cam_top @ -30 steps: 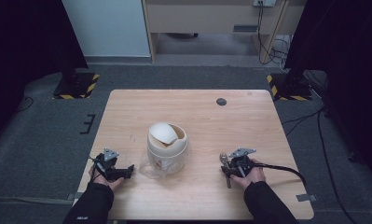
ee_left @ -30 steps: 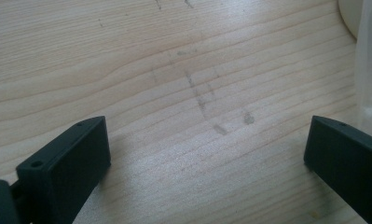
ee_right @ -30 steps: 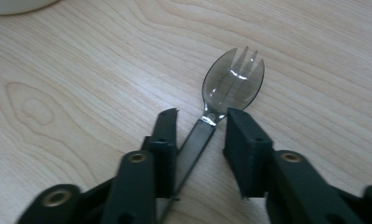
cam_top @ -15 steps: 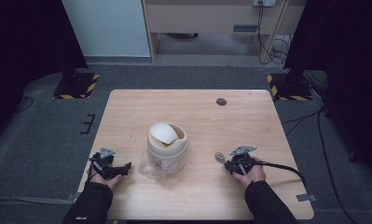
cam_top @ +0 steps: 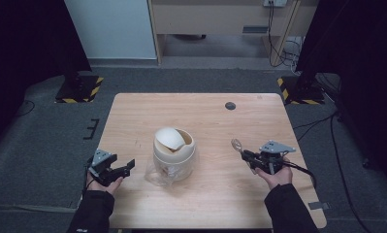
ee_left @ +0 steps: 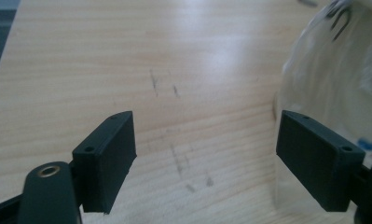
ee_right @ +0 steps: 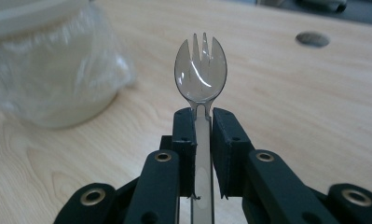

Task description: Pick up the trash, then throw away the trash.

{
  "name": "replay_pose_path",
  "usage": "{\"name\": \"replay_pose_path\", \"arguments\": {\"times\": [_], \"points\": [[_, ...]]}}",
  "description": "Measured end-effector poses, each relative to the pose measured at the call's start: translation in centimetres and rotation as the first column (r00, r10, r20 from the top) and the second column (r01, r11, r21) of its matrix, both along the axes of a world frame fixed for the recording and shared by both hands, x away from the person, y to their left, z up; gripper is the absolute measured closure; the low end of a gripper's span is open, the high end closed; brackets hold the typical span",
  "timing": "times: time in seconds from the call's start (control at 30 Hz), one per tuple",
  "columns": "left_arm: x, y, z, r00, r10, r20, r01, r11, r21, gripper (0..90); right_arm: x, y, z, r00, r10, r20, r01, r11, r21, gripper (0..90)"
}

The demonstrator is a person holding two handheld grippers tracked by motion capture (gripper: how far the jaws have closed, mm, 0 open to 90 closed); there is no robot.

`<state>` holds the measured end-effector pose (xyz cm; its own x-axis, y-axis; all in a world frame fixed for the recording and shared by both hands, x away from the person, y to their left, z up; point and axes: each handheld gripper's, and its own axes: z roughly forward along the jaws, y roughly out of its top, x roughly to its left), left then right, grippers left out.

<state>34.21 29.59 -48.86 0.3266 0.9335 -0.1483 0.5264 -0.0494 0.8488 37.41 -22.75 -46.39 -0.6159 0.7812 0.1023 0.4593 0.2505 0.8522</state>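
The right gripper [cam_top: 245, 155] has its jaws clamped on the handle of a clear plastic spork [ee_right: 201, 74], lifted off the light wooden table [cam_top: 239, 194] to the right of the round cream-coloured tub with its half-peeled lid [cam_top: 174, 148], still in a crumpled clear wrapper. The left gripper [cam_top: 125, 169], just left of the tub, holds nothing; its jaws have just been narrowing, yet stand wide apart. The step in hand seems to be carrying the spork to the tub; next, the left gripper likely must steady the tub.
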Motion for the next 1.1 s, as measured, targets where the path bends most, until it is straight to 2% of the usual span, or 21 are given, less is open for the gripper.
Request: {"name": "replay_pose_path", "arguments": {"times": [0.1,0.13,0.17,0.2,0.23,0.27,0.4,0.53,0.67,0.7,0.77,0.83,0.97,1.0,1.1], "points": [[-0.2,-0.1,0.8,0.9987,-0.002,0.051,0.003,0.9996,-0.028,19.2,-0.1,-1.0,0.8,0.9985,-0.014,0.052,0.01,0.998,0.064,80.0],[-0.4,-0.2,1.4,0.9964,0.0,0.085,0.004,0.999,-0.045,19.5,-0.2,-1.5,1.3,0.9967,-0.02,0.078,0.013,0.996,0.091,80.1],[-0.4,-0.2,1.4,0.9964,0.0,0.085,0.004,0.999,-0.045,19.6,-0.2,-1.5,1.3,0.9967,-0.02,0.078,0.013,0.996,0.091,80.1],[-0.7,-0.5,2.0,0.9928,-0.001,0.12,0.008,0.9982,-0.059,19.6,-0.3,-1.9,1.8,0.9939,-0.029,0.106,0.017,0.994,0.111,80.0],[-0.8,-0.6,2.4,0.9904,0.0,0.138,0.01,0.9977,-0.066,19.6,-0.3,-2.1,2.0,0.9929,-0.032,0.115,0.017,0.992,0.122,80.0],[-0.8,-0.6,2.4,0.9904,0.0,0.138,0.01,0.9977,-0.066,19.6,-0.3,-2.3,2.2,0.9917,-0.034,0.124,0.017,0.99,0.137,80.0],[-1.1,-1.2,3.8,0.9787,-0.008,0.205,0.03,0.994,-0.105,19.5,-0.4,-2.7,2.9,0.9868,-0.036,0.158,0.011,0.988,0.156,80.0],[-1.6,-1.8,5.1,0.9663,-0.03,0.256,0.065,0.9899,-0.126,19.5,-0.5,-2.7,4.0,0.9792,-0.03,0.201,-0.007,0.984,0.181,80.1],[-1.8,-2.5,6.3,0.9573,-0.052,0.284,0.099,0.9831,-0.154,21.6,-0.6,-2.5,4.7,0.9752,-0.023,0.22,-0.018,0.982,0.186,80.0],[-1.8,-2.8,6.6,0.9532,-0.057,0.297,0.109,0.9808,-0.162,22.1,-0.6,-2.5,4.9,0.9746,-0.023,0.223,-0.02,0.982,0.189,80.1],[-1.8,-3.2,7.0,0.9485,-0.066,0.31,0.12,0.98,-0.158,21.6,-0.5,-2.5,5.3,0.9723,-0.022,0.233,-0.026,0.98,0.199,80.0],[-1.7,-3.8,7.7,0.948,-0.079,0.308,0.133,0.9779,-0.161,21.4,-0.3,-2.3,5.7,0.9707,-0.016,0.24,-0.033,0.98,0.198,80.0],[-1.1,-5.1,9.1,0.9409,-0.102,0.323,0.165,0.9707,-0.175,22.0,-0.1,-1.9,6.3,0.9666,-0.006,0.256,-0.049,0.977,0.208,80.1],[-0.9,-5.7,9.7,0.9331,-0.111,0.342,0.176,0.97,-0.167,22.2,0.0,-1.8,6.5,0.9653,-0.005,0.261,-0.052,0.976,0.211,80.1],[-0.6,-7.0,10.8,0.9271,-0.122,0.354,0.192,0.9667,-0.169,23.4,0.0,-1.4,7.1,0.959,0.005,0.283,-0.068,0.974,0.214,80.0]]}}
